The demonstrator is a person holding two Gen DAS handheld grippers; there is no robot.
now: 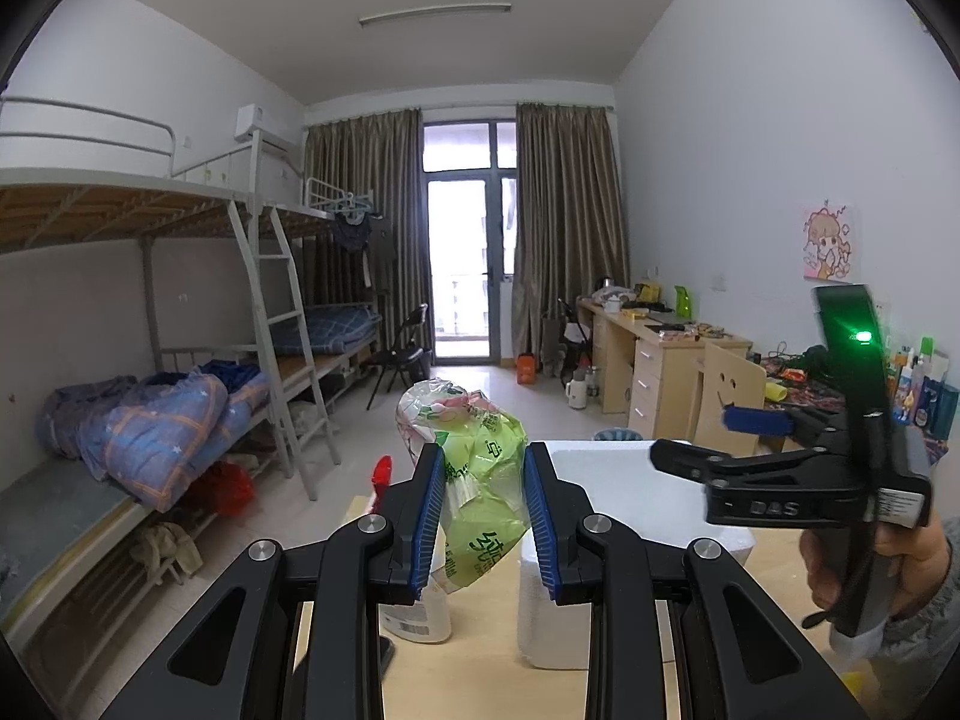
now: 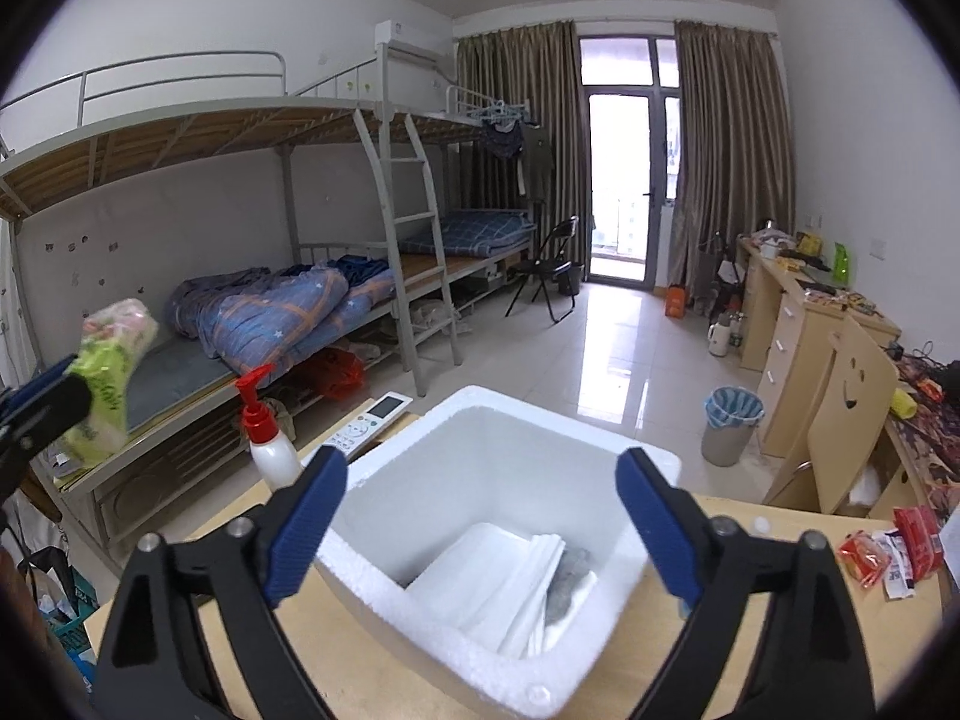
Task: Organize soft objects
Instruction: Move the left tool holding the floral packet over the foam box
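Note:
My left gripper (image 1: 483,516) is shut on a soft green and pink plastic pack (image 1: 474,468) and holds it in the air left of the white foam box (image 1: 624,480). The pack also shows at the far left of the right wrist view (image 2: 111,372). My right gripper (image 2: 480,534) is open and empty, hovering over the foam box (image 2: 648,468). White folded cloths and a grey soft item (image 2: 540,582) lie in the box. In the left wrist view the right gripper (image 1: 708,438) hangs above the box's right side.
The box stands on a wooden table (image 2: 750,630). A white pump bottle with a red top (image 2: 267,438) and a remote control (image 2: 372,420) are to its left. Red snack packets (image 2: 888,552) lie at the right. A bin (image 2: 732,426), chair and desk stand beyond.

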